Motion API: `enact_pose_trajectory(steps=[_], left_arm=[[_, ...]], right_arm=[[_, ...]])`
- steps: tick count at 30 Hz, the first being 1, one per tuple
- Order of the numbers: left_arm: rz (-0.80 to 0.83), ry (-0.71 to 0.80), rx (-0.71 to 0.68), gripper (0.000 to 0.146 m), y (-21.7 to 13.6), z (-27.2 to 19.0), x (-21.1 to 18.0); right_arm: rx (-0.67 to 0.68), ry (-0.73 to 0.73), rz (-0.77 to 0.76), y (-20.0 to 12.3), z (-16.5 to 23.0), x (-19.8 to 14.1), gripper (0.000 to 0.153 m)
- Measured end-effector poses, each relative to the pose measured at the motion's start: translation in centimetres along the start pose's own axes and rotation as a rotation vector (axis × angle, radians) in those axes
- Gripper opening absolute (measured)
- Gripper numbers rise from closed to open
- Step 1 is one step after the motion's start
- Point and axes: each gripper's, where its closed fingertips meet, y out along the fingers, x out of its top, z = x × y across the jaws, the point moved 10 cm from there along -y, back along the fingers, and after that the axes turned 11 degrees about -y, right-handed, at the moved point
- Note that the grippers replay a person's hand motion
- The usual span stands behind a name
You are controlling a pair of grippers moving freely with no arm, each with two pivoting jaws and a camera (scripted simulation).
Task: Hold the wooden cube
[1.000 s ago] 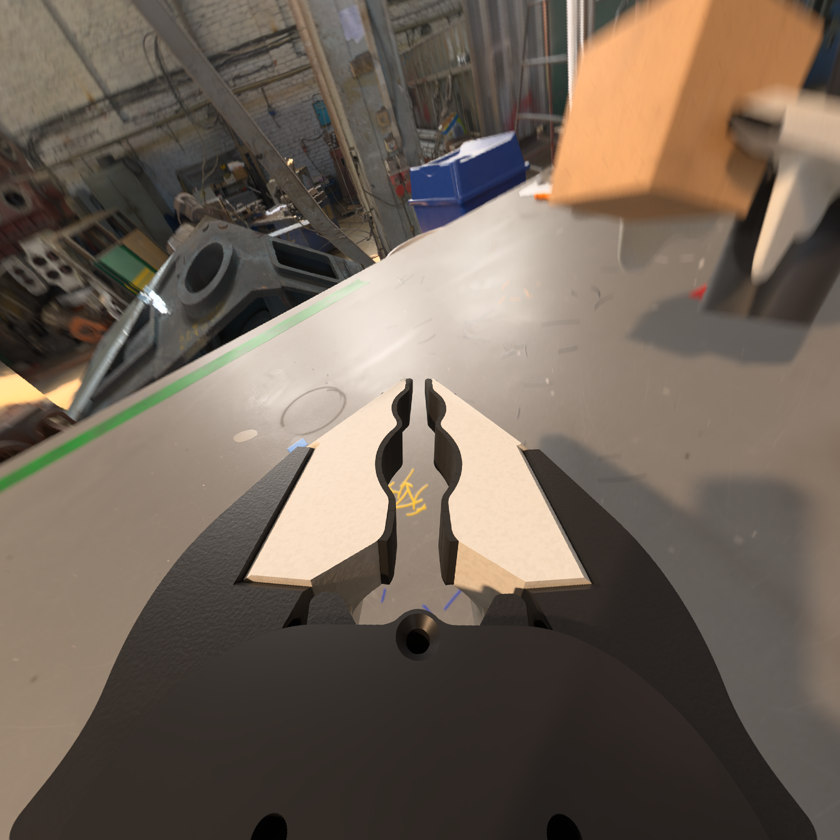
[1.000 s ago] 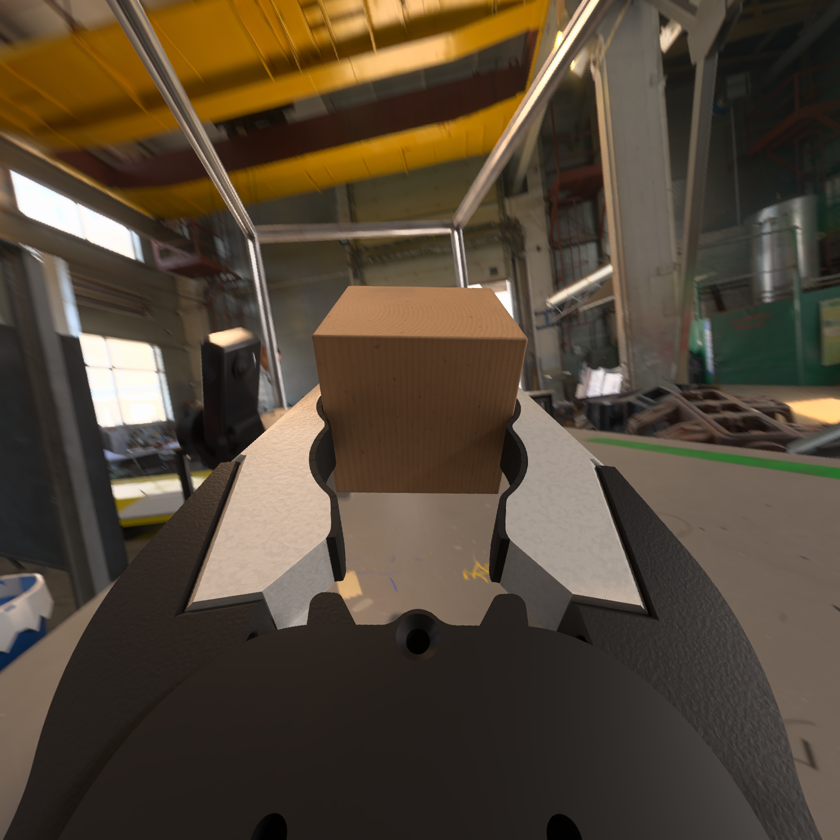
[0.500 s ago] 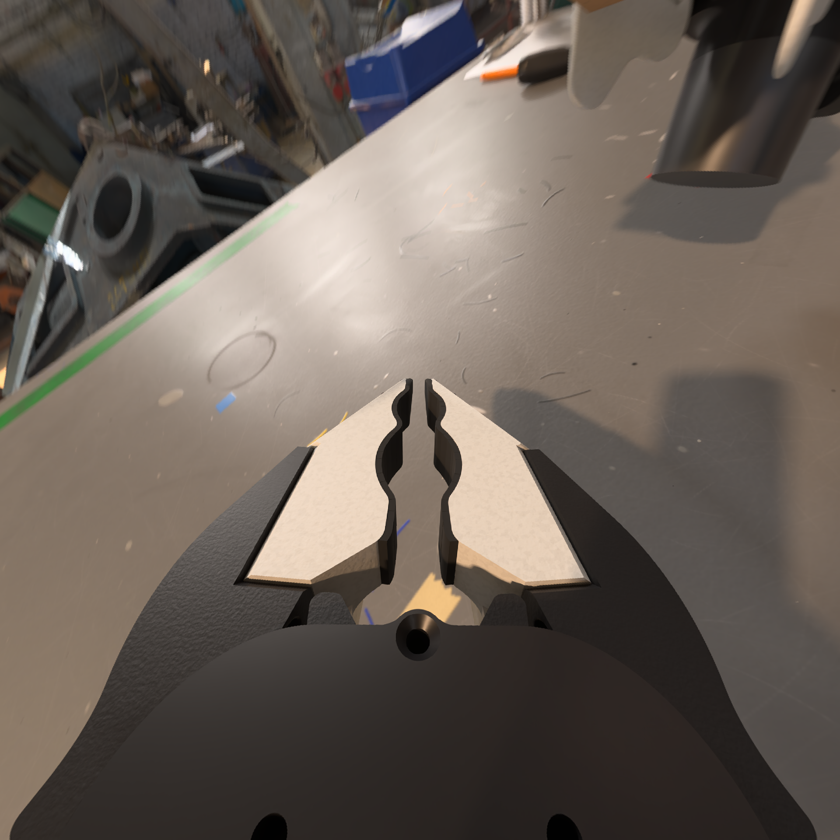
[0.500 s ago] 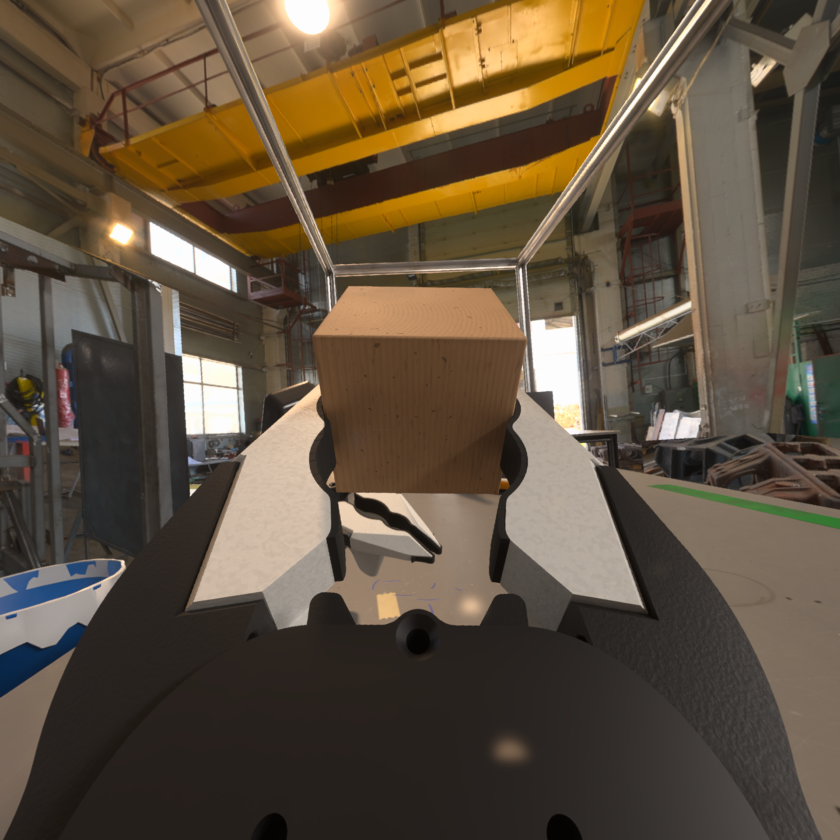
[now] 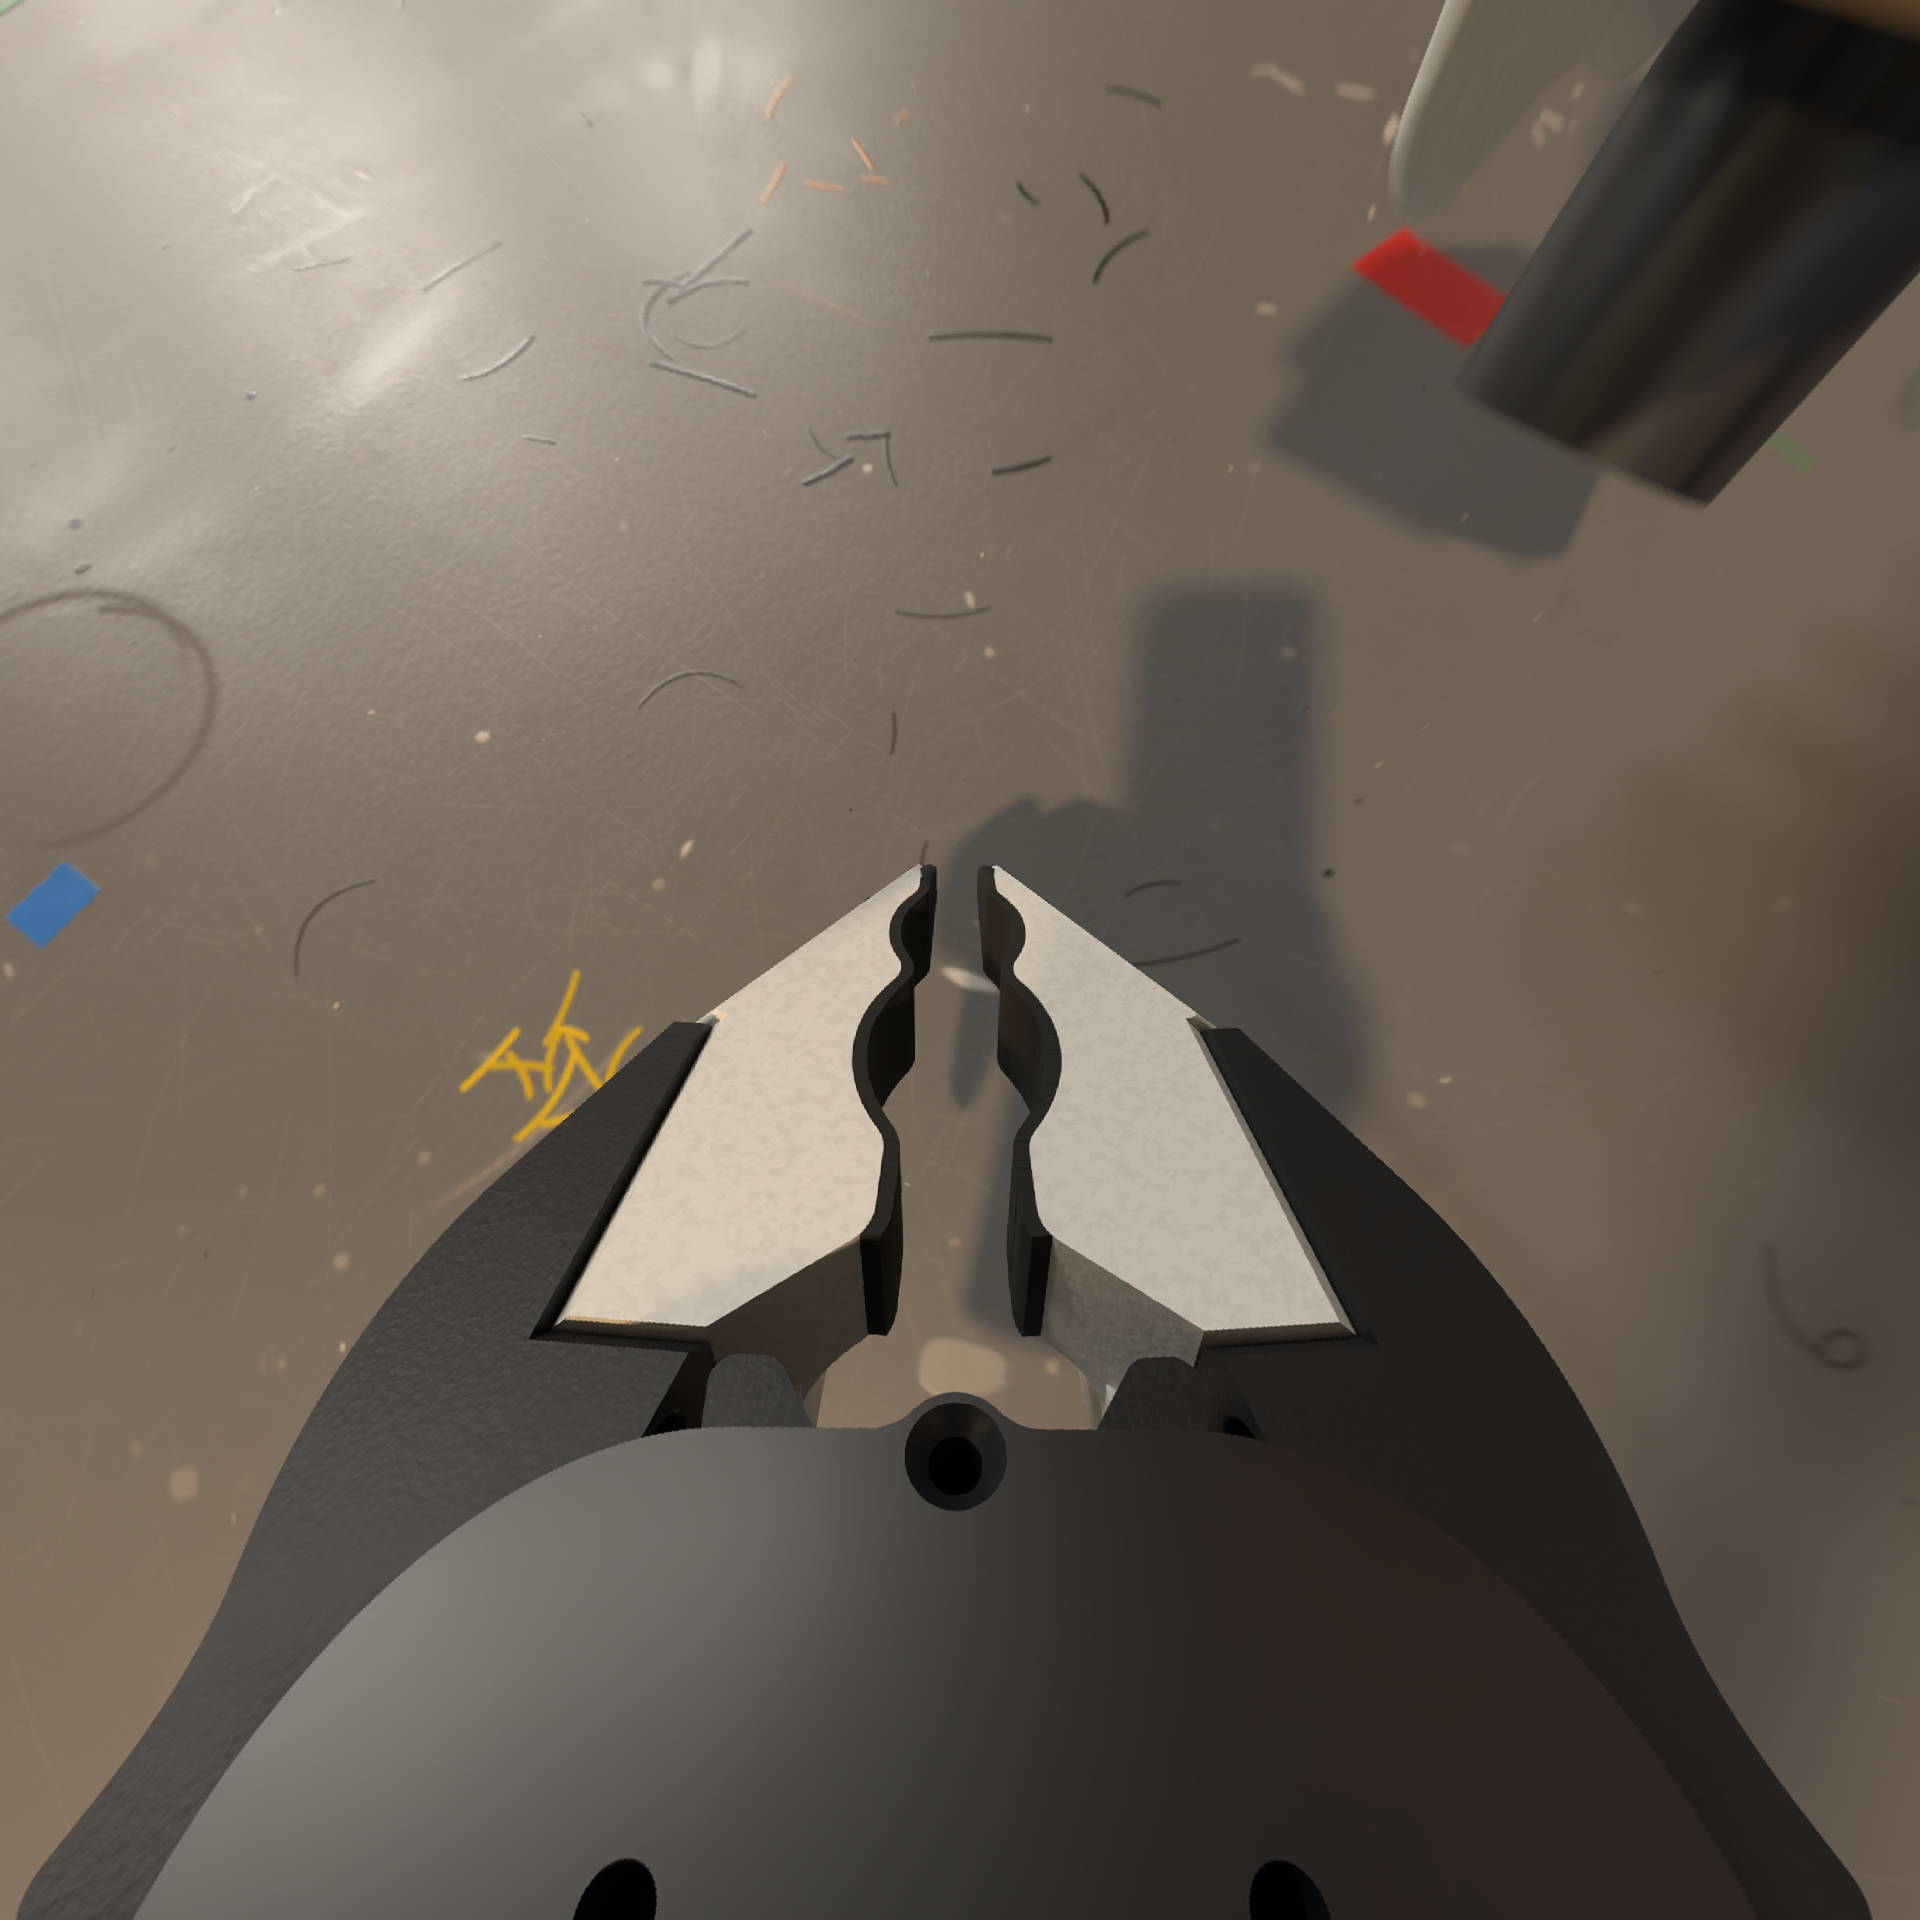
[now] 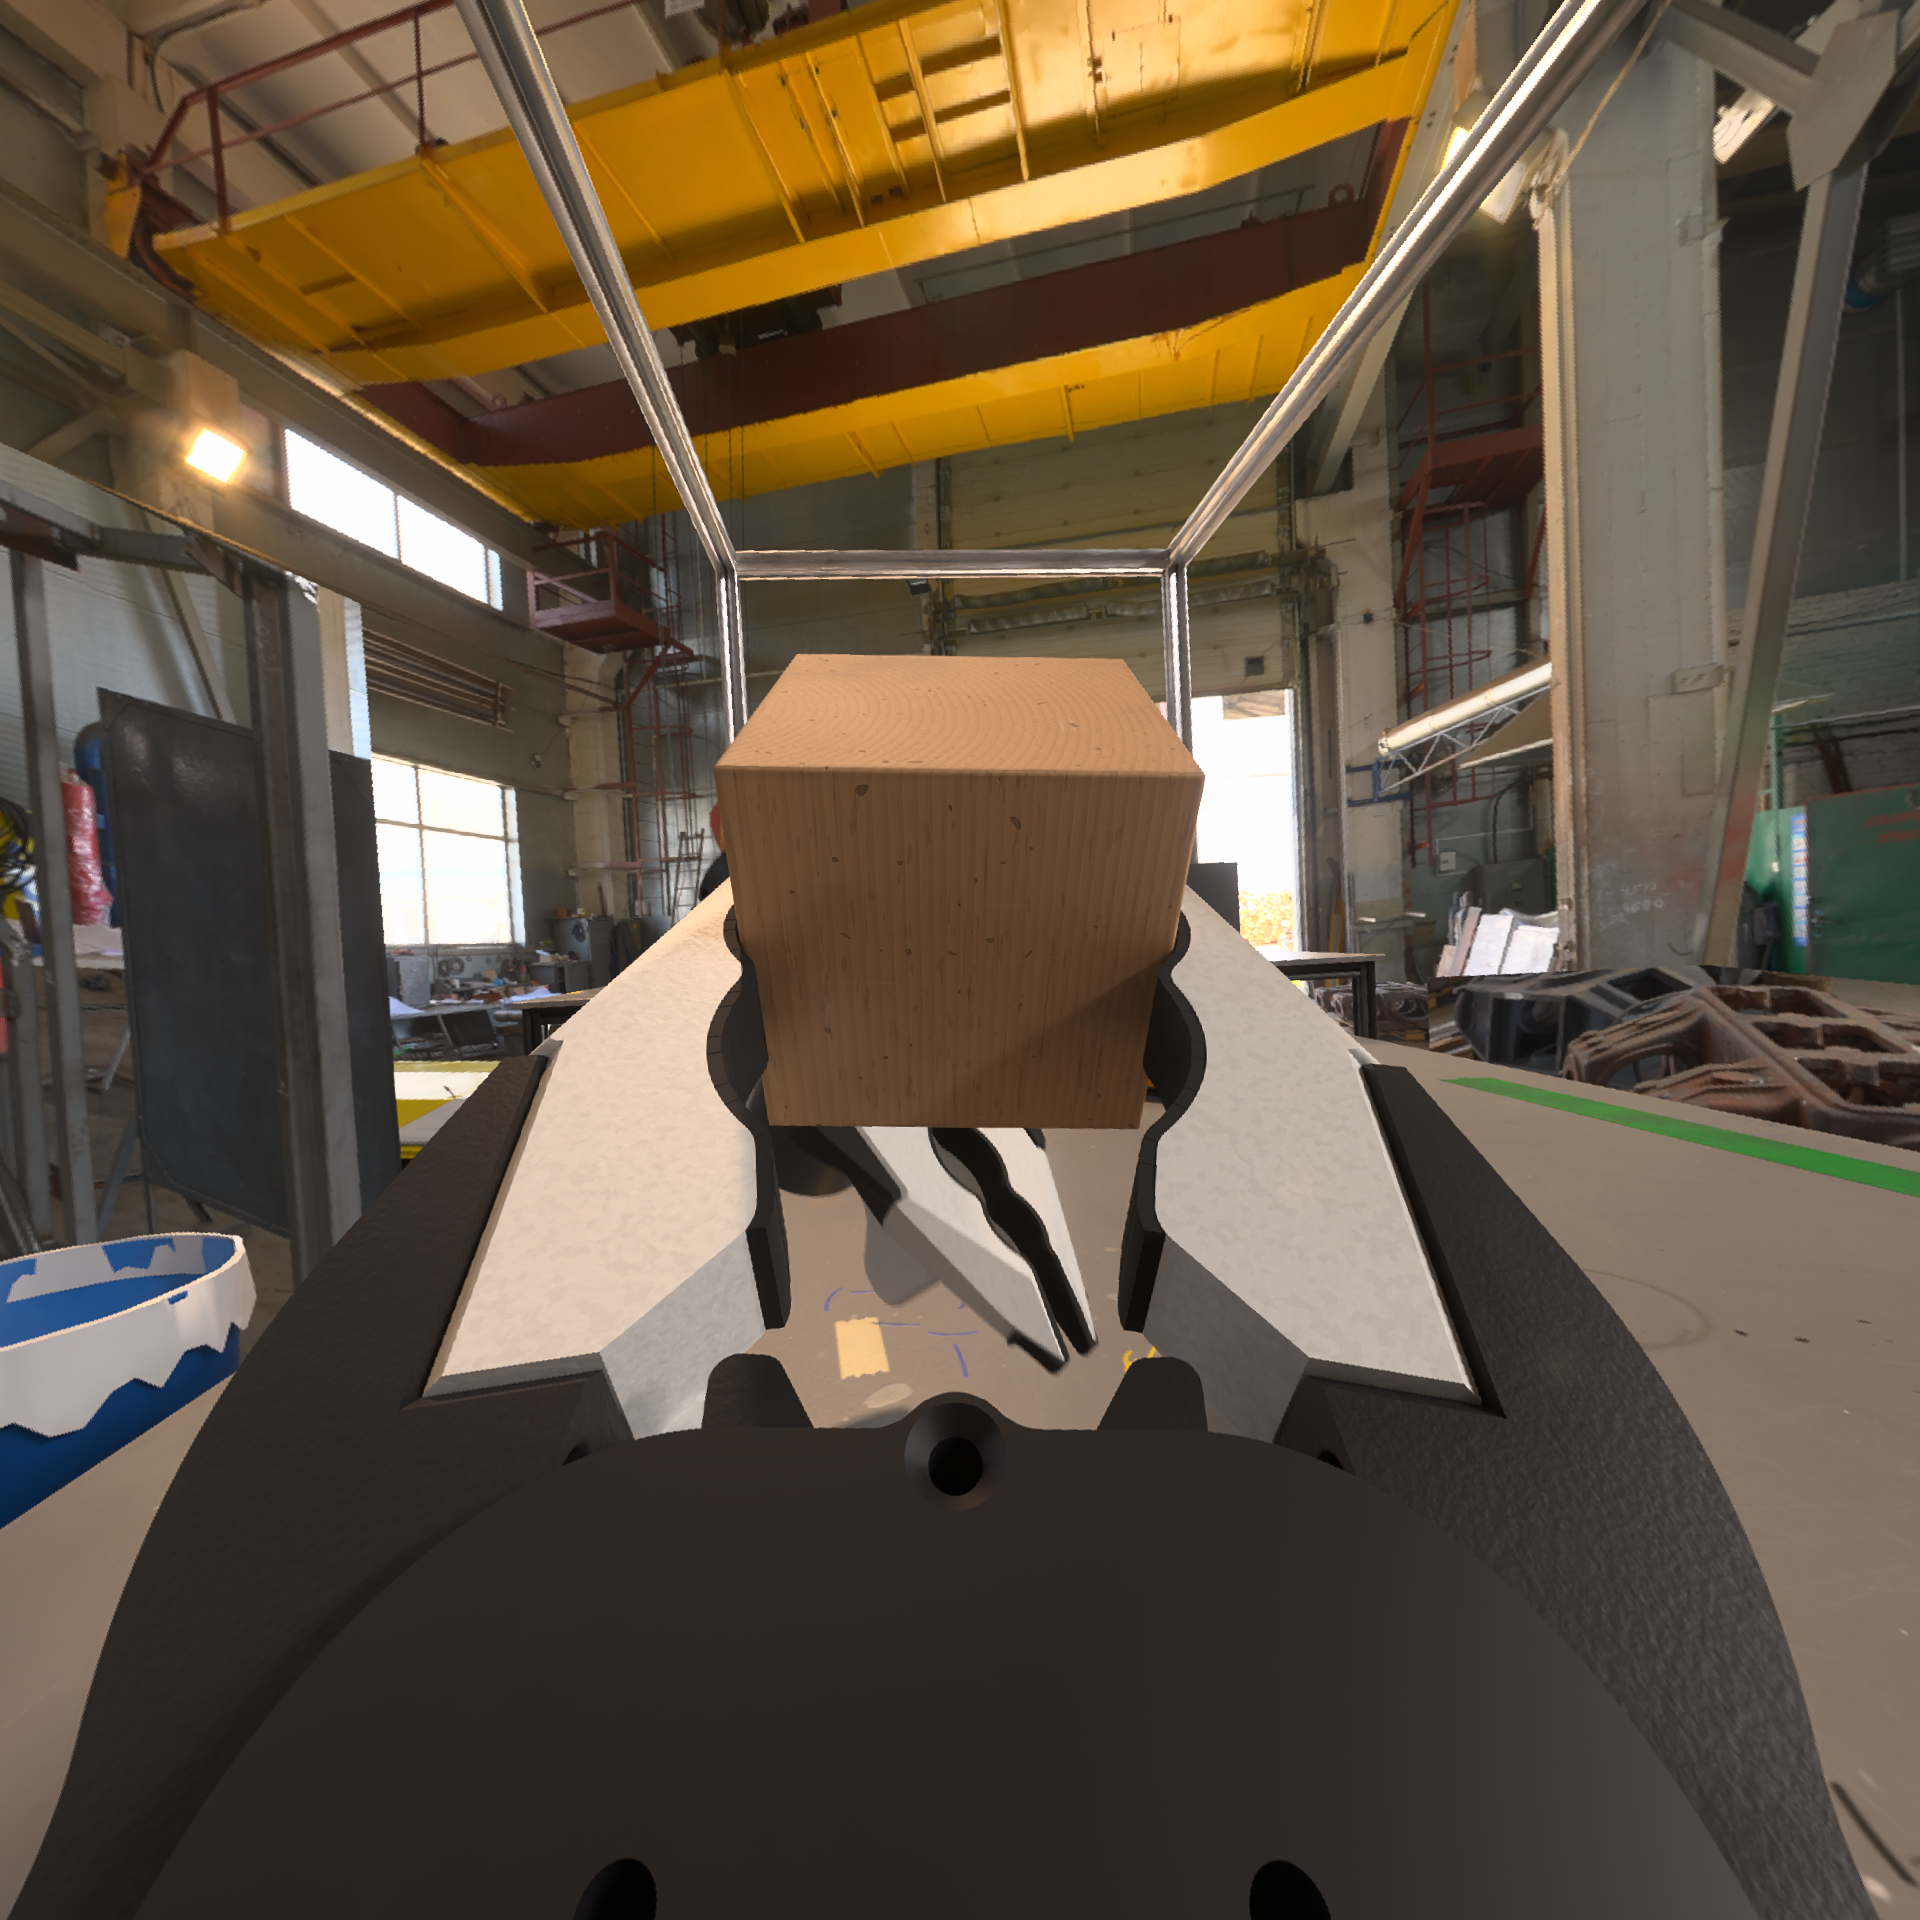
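Observation:
The wooden cube [image 6: 956, 914], light brown with fine grain, is clamped between the two pale fingers of my right gripper [image 6: 956, 904] and held in the air above the grey table [image 6: 1558, 1299]. My left gripper [image 5: 956, 878] points down at the table [image 5: 520, 520] with its fingers nearly together and nothing between them. It also shows in the right wrist view [image 6: 1049, 1340], below and beyond the cube, tips close to the table. The right gripper's dark handle [image 5: 1704, 249] shows at the top right of the left wrist view. The cube is out of that view.
A blue and white tub [image 6: 114, 1340] stands at the table's left edge. A green tape line [image 6: 1683, 1132] runs along the right side. A metal frame [image 6: 945, 564] rises over the table. Red tape [image 5: 1429, 286], blue tape [image 5: 52, 904] and a yellow scribble [image 5: 551, 1060] mark the surface.
My left gripper has tipped downward toward the table and moved in under the right gripper; the cube has left its view. The right gripper still holds the cube.

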Motion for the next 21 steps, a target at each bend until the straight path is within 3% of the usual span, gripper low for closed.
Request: enact_pose_trajectory(steps=[5,9,11,14,19,21], left_arm=[[0.009,0.067,0.032,0.014,1.3,1.0,-1.0],[-0.067,0.212,-0.079,0.021,-0.1,1.1,-1.0],[-0.008,0.334,-0.154,0.032,-1.1,1.4,-1.0],[0.126,0.491,-0.200,0.039,-1.8,2.0,-1.0],[0.284,0.686,-0.233,0.038,-0.8,3.1,-1.3],[0.356,0.678,-0.273,0.038,-0.1,3.3,-1.5]], right_arm=[[0.005,0.003,-0.007,0.1,0.0,0.0,0.074],[0.011,-0.001,0.002,0.2,0.1,0.0,0.074],[0.012,-0.001,0.005,0.2,0.1,0.0,0.074],[0.014,-0.001,0.008,0.2,0.1,0.0,0.074],[0.019,-0.001,0.022,0.3,0.1,-0.1,0.074],[0.024,0.000,0.028,0.3,0.1,-0.2,0.074]])
